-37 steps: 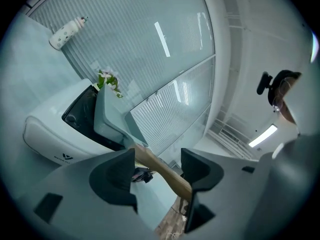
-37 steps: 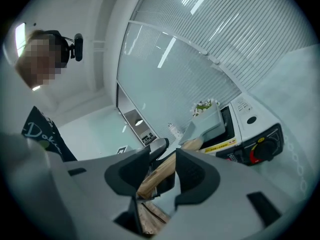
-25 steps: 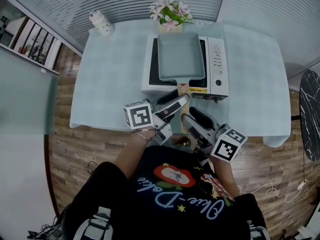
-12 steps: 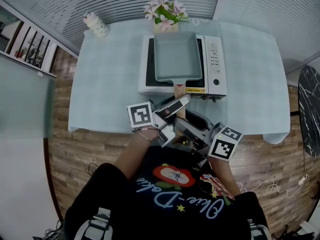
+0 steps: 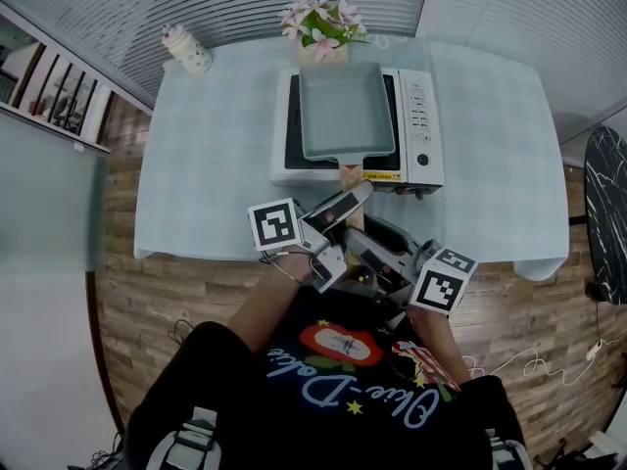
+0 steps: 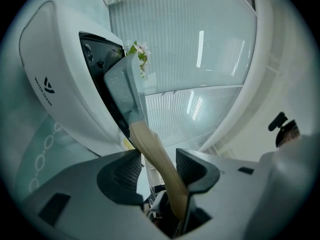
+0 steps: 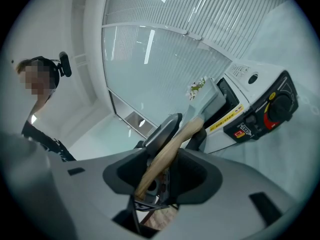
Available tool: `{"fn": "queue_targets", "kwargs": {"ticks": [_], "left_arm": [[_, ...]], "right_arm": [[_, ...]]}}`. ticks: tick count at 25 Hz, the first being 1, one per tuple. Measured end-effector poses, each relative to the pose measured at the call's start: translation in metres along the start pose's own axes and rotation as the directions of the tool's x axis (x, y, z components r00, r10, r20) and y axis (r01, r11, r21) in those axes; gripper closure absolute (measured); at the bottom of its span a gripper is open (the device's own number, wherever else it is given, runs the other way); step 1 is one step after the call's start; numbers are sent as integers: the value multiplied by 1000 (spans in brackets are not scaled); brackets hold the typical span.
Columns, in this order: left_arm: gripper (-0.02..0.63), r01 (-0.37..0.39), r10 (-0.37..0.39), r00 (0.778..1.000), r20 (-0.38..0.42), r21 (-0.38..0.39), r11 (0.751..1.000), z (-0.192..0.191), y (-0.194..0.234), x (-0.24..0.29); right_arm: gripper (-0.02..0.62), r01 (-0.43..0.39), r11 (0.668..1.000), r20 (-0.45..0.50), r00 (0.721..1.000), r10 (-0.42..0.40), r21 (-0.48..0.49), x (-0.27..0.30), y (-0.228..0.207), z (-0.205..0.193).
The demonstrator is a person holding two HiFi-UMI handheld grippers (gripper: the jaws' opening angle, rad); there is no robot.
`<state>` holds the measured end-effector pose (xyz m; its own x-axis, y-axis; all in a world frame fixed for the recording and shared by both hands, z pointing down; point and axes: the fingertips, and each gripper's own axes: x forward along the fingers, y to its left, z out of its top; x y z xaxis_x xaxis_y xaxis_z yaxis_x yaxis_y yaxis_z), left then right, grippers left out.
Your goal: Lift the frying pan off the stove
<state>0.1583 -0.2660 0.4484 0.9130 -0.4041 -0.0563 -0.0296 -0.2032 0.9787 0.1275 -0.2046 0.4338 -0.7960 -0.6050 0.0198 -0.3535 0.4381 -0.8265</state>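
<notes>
Jaws on both grippers have just been closing round the pan's wooden handle [image 6: 152, 149], with gaps still showing at the pads.
Frying pan [image 5: 341, 111] sits on stove [image 5: 421, 116], its handle running between left gripper [image 6: 157, 170] and right gripper [image 7: 161, 166]. Stove is on table [image 5: 211, 155].

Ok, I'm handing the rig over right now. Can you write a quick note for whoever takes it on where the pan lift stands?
Left gripper: jaws have just been closing around the pan's wooden handle. A gap shows beside one pad, so it is not clamped yet.
Right gripper: likewise closing with the handle between its jaws, and no firm grip shows.
Frying pan: sitting flat on the stove, handle toward the person.
Done: both grippers lined up on the handle.
Left: finish closing, then lift the pan off.
</notes>
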Motion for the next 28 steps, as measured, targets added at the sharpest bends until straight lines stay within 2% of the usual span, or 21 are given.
{"fn": "queue_targets", "kwargs": {"ticks": [13, 21, 28], "left_arm": [[425, 16, -16, 1000, 12, 8, 1000, 3, -14, -1], [427, -36, 37, 999, -14, 50, 998, 3, -18, -6], [426, -42, 45, 999, -23, 129, 991, 6, -42, -5]], "right_arm": [[416, -26, 999, 26, 999, 27, -29, -2, 11, 8], [416, -43, 999, 29, 999, 44, -31, 1, 18, 5], [417, -92, 995, 67, 993, 95, -50, -1, 36, 17]]}}
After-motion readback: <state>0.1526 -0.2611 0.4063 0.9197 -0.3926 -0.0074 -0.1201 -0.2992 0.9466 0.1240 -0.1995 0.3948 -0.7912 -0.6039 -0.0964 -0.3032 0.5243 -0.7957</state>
